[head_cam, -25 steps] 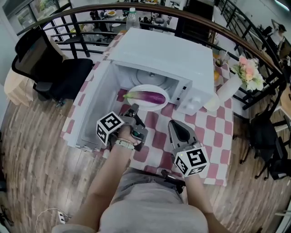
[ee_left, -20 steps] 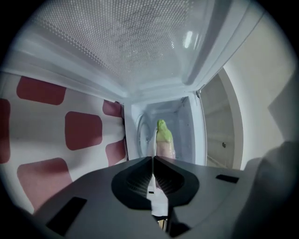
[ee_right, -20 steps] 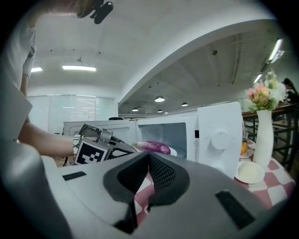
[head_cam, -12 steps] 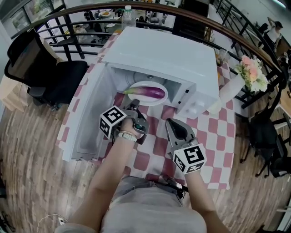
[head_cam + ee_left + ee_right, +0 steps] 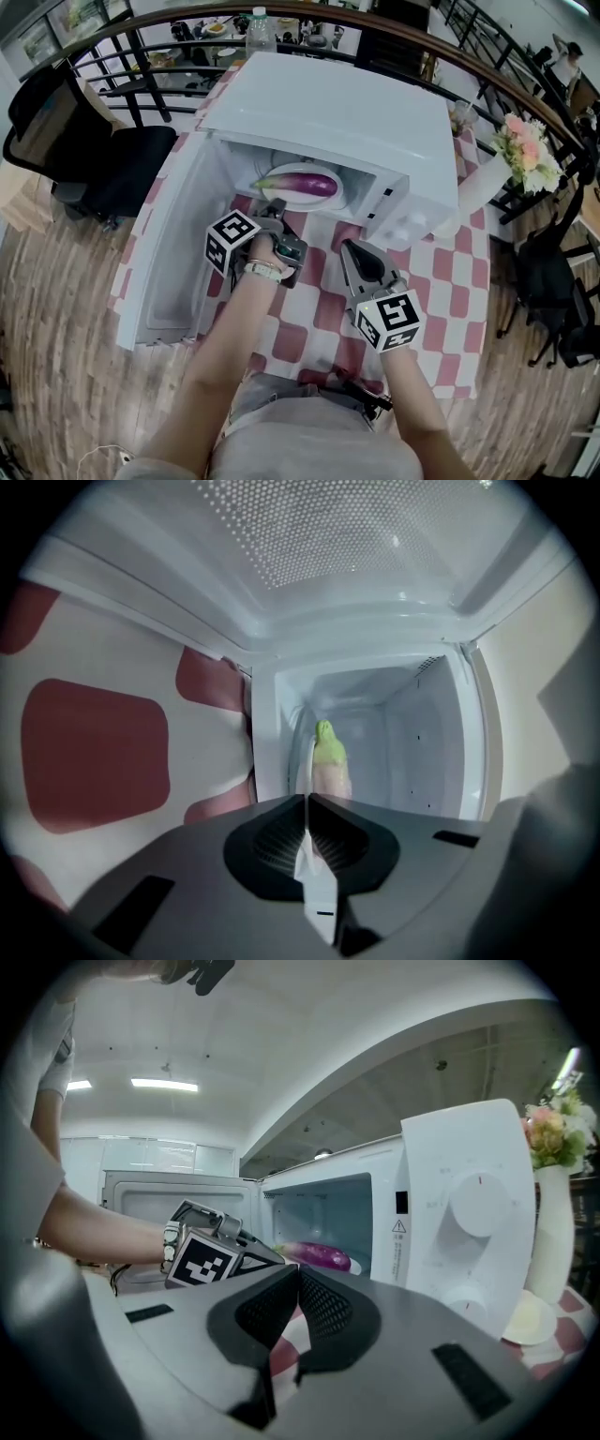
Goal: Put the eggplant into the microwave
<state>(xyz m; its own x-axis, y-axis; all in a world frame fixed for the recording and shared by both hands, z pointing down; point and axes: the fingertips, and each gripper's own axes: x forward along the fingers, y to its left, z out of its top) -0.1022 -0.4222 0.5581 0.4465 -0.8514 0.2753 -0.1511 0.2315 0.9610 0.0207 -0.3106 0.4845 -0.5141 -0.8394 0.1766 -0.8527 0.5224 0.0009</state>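
**Item 1. Door** [image 5: 173, 253]: swung fully open, lying off the left side of the microwave [image 5: 337, 112].

**Item 2. Left gripper** [image 5: 275, 208]: at the mouth of the microwave's cavity, toward its left half. Jaws pressed together with nothing between them. Its tips point into the cavity.

**Item 3. Eggplant** [image 5: 302, 183]: inside the microwave, on a white plate [image 5: 336, 197] on the cavity floor.
- Direction: just beyond the left gripper's tips, apart from them.
- Long axis: across the opening, side to side, with the green stem end toward the door side and the purple body toward the control panel.
- Status, judged: the loading looks done, with the door as the likely remaining business.

**Item 4. Right gripper** [image 5: 352, 248]: in front of the microwave, below the right edge of the opening and farther out over the checked cloth [image 5: 441, 272]. Jaws closed and empty.

**Note.** The left hand is nearer to both the eggplant and the door; the right stands well back.
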